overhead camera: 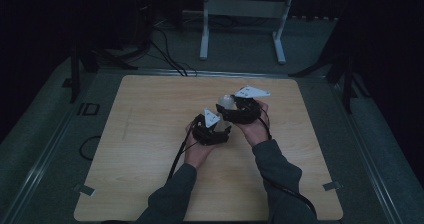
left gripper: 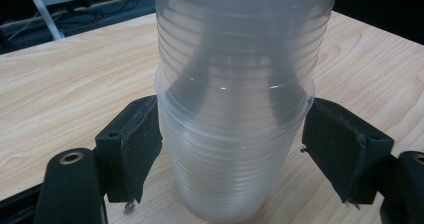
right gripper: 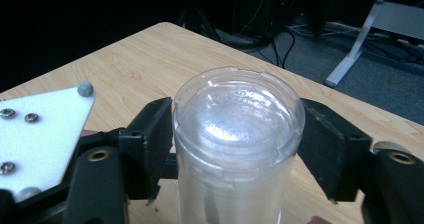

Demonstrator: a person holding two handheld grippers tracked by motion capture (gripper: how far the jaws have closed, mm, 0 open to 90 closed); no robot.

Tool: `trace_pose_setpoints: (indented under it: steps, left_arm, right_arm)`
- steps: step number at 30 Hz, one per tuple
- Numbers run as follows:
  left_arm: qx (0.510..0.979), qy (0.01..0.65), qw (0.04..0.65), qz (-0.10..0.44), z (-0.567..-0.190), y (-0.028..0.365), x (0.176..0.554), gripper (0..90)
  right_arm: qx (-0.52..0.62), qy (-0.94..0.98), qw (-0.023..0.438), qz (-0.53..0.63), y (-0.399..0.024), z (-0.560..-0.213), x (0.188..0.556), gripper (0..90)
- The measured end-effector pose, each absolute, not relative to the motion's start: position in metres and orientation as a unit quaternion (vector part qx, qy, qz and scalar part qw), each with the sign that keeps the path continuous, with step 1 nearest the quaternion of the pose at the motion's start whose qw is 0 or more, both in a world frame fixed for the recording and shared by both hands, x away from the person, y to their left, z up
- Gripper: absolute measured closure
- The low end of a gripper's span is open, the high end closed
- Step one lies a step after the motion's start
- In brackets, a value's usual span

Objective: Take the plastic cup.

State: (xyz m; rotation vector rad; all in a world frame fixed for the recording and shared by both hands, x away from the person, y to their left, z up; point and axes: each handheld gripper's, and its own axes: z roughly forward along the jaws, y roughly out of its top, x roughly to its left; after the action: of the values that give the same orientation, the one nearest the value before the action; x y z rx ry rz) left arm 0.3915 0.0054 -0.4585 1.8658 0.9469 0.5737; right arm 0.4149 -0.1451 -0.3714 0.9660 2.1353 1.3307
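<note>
Both forearms come in from the near edge of the wooden table (overhead camera: 150, 134) in the high view, and the two tools meet close together a little right of its middle. Nearer and lower is the left gripper (overhead camera: 212, 129); just beyond it, to the far right, sits the right gripper (overhead camera: 239, 107), with the pale top of the stack of clear plastic cups (overhead camera: 226, 102) showing beside it.

From the left gripper view, the stack of clear plastic cups (left gripper: 232, 109) stands between the two black pads, upside down by the look of it — the wider rim is low and the body narrows upward. The left gripper (left gripper: 232, 149) is clamped on the outer cup just under its rim, both pads pressing the ribbed wall.

From the right gripper view, the flat closed base of the stack (right gripper: 239, 109) faces up, and the right gripper (right gripper: 239, 149) squeezes the wall a little below that base, pads touching on both sides.

So the long axis of the stack runs roughly vertical, with one grip low and one grip high on the same axis — the left below, the right above. My judgement is that separating a cup calls for a pull straight along that axis, the right lifting away while the left anchors; any sideways tilt would likely jam the nested walls.
</note>
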Motion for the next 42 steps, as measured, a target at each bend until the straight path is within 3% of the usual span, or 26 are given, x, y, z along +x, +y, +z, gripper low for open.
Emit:
trace_pose_setpoints:
  steps: [4, 20, 29, 42]
  left_arm:
    - [0.760, 0.387, 0.466, 0.236, -0.460, 0.003, 0.393, 20.9]
    - [0.757, 0.384, 0.468, 0.243, -0.458, 0.000, 0.390, 21.5]
    - [0.753, 0.385, 0.476, 0.240, -0.459, -0.001, 0.395, 17.1]
    - [0.744, 0.385, 0.486, 0.251, -0.460, -0.001, 0.396, 20.0]
  right_arm:
    - [0.356, 0.771, 0.213, 0.484, -0.145, -0.371, 0.415, 39.0]
    - [0.355, 0.768, 0.207, 0.492, -0.150, -0.361, 0.414, 39.0]
    - [0.360, 0.771, 0.201, 0.486, -0.147, -0.365, 0.416, 39.1]
    - [0.361, 0.769, 0.190, 0.492, -0.147, -0.365, 0.415, 39.1]
